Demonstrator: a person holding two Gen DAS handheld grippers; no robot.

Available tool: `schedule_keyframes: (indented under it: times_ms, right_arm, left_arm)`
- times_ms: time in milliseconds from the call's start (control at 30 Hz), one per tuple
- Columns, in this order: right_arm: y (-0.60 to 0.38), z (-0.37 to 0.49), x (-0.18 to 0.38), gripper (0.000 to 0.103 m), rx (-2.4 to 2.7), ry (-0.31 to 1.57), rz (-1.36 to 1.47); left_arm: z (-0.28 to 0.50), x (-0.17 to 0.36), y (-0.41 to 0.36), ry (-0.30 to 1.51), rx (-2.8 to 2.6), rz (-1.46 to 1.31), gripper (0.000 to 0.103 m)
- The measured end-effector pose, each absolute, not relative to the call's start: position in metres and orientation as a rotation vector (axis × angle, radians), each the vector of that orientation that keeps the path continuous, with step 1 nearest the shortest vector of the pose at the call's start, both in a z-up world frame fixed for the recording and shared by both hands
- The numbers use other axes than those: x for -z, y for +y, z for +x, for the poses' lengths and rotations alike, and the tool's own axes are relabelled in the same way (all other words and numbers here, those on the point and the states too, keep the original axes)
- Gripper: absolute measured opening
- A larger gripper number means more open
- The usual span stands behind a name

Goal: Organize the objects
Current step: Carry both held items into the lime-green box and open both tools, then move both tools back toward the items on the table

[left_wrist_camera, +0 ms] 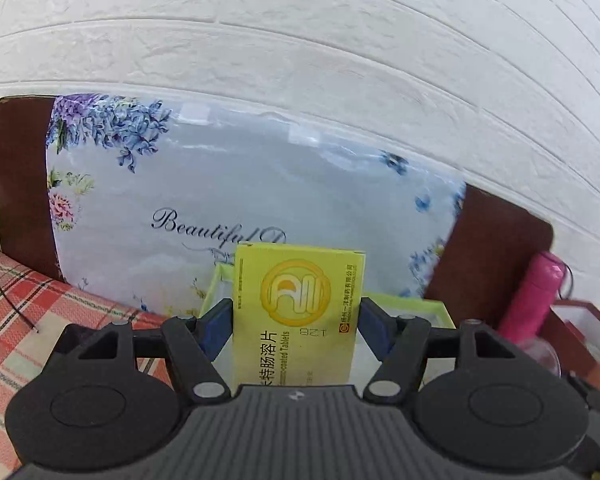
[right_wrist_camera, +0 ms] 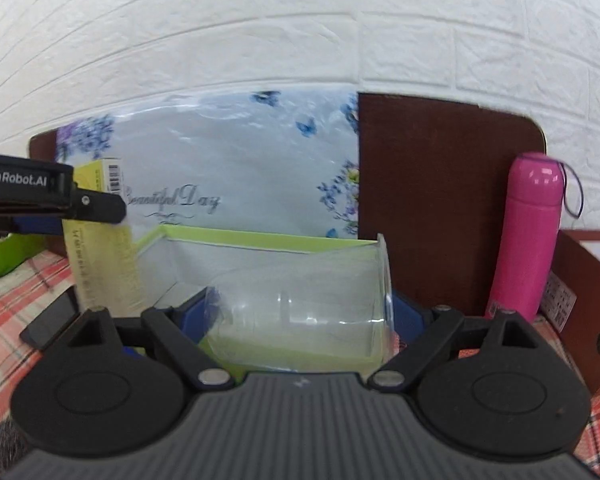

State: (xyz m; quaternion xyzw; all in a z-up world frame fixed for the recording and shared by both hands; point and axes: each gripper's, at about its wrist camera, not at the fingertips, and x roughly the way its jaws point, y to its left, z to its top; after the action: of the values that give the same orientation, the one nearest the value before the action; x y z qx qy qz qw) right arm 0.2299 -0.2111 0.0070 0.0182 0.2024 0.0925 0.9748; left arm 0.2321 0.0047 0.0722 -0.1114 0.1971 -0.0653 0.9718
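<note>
The right gripper (right_wrist_camera: 300, 312) clamps a clear glass cup (right_wrist_camera: 300, 304) lying on its side, mouth to the right, over a light-green open box (right_wrist_camera: 236, 238). At left, the left gripper (right_wrist_camera: 100, 206) grips a yellow medicine box (right_wrist_camera: 100, 264) standing upright. Behind stand a floral pillow (right_wrist_camera: 240, 160) and a dark brown headboard (right_wrist_camera: 440, 200). A pink bottle (right_wrist_camera: 528, 232) stands upright at right, beside a brown box (right_wrist_camera: 588, 292), on a red plaid cloth (right_wrist_camera: 8, 312).

Our left hand-held gripper (left_wrist_camera: 296, 316) and right hand-held gripper (right_wrist_camera: 300, 312) looked alike: a ribbed dark-grey body, two round black discs at the sides, black linkage arms joined by silver pins, and blue pads lining the fingers (left_wrist_camera: 216, 322). White "GenRobot.AI" lettering ran along the left one's black side.
</note>
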Motion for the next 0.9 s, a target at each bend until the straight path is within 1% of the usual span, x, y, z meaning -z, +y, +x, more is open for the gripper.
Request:
schedule_keyframes:
  times_ms: [167,300,333,367,400,433,600,900]
  right_arm:
    - [-0.208,0.254,-0.008,0.090,-0.162,0.418,0.049]
    - [-0.201,0.265,-0.003,0.090,-0.154,0.429,0.028]
    - [-0.198,0.267,0.000,0.092,-0.158,0.430,0.018]
    - [-0.196,0.269,0.004,0.101,-0.173,0.443,0.003]
    - [-0.195,0.270,0.007,0.103,-0.191,0.463,-0.016]
    - [-0.193,0.270,0.010,0.103,-0.206,0.476,-0.034]
    - [-0.200,0.255,0.013,0.103,-0.206,0.467,-0.047]
    - [-0.231,0.193,-0.018,0.103,-0.209,0.458,0.010]
  left_arm:
    - [0.260,-0.073,-0.002,0.415,0.101,-0.259,0.069]
    - [0.275,-0.063,-0.001,0.450,0.097,-0.312,0.069]
    - [0.277,-0.060,-0.001,0.452,0.101,-0.324,0.072]
    - [0.278,-0.057,0.000,0.461,0.107,-0.327,0.080]
    - [0.278,-0.054,-0.001,0.472,0.110,-0.322,0.084]
    - [0.275,-0.051,-0.001,0.472,0.112,-0.311,0.087]
    - [0.260,-0.047,0.008,0.464,0.130,-0.303,0.087]
    - [0.204,-0.061,0.016,0.404,0.160,-0.268,0.087]
